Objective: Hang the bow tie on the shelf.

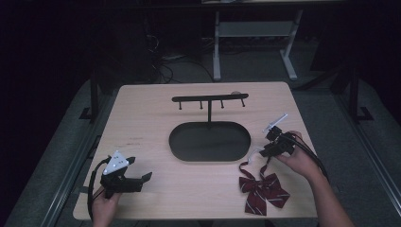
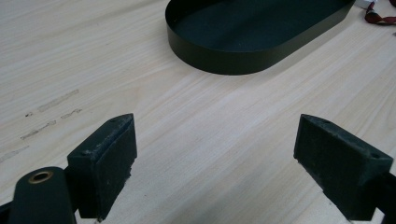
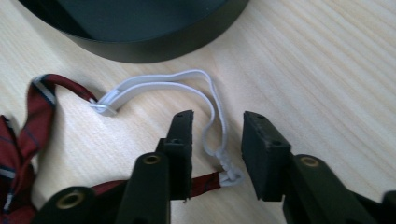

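wooden table (image 1: 142, 118) | bow tie (image 1: 262, 189) lying flat, white strap (image 3: 187, 84) toward tray (image 1: 210, 142) | right claw (image 3: 215, 149) released astride strap | left claw (image 2: 215, 163) released

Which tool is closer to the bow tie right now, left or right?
Right. The right tool sits over the bow tie, its open jaws straddling the white elastic loop. The left tool is across the table near its left front edge.

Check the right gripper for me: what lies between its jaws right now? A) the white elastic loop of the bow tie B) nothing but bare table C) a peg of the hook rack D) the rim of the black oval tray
A: in the right gripper view, the right gripper stands open with the white elastic loop of the bow tie running between its jaws.
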`<control>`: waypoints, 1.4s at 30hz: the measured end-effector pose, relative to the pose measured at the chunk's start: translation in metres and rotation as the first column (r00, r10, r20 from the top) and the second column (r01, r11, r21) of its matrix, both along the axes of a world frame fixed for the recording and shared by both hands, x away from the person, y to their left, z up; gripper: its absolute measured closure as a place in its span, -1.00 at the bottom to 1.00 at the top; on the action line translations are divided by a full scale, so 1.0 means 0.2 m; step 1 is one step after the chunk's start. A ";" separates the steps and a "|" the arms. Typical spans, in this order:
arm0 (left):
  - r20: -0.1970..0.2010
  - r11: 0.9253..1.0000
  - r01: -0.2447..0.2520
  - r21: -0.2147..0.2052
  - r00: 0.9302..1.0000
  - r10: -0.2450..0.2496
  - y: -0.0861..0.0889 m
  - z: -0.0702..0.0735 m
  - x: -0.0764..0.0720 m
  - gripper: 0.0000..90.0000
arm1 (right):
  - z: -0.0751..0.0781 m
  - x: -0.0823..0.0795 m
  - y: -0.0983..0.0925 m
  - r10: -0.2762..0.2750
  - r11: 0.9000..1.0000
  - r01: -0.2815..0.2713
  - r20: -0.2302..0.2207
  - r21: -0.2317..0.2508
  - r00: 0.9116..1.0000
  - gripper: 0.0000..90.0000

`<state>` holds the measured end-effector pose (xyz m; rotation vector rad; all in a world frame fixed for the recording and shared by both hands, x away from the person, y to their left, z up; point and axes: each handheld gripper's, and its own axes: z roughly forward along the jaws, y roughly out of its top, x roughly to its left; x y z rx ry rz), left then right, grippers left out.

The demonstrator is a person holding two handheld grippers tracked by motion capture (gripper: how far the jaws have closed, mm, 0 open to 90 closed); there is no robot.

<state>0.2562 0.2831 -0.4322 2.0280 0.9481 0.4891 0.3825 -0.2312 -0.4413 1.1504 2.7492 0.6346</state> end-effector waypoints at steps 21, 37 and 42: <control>0.004 1.000 -0.013 -0.010 1.000 0.013 0.01 0.00 0.00 -0.71 | 0.01 -0.03 0.00 0.015 1.000 -0.015 -0.012 0.013 1.000 0.92; 0.009 1.000 -0.014 -0.009 1.000 0.014 0.01 0.01 -0.01 -0.71 | 0.19 -0.11 0.00 0.055 0.995 -0.059 0.042 0.084 0.998 0.93; 0.009 1.000 -0.016 -0.011 1.000 0.016 0.01 0.01 -0.01 -0.71 | 0.23 -0.12 0.01 0.067 0.992 -0.071 0.047 0.099 0.997 0.93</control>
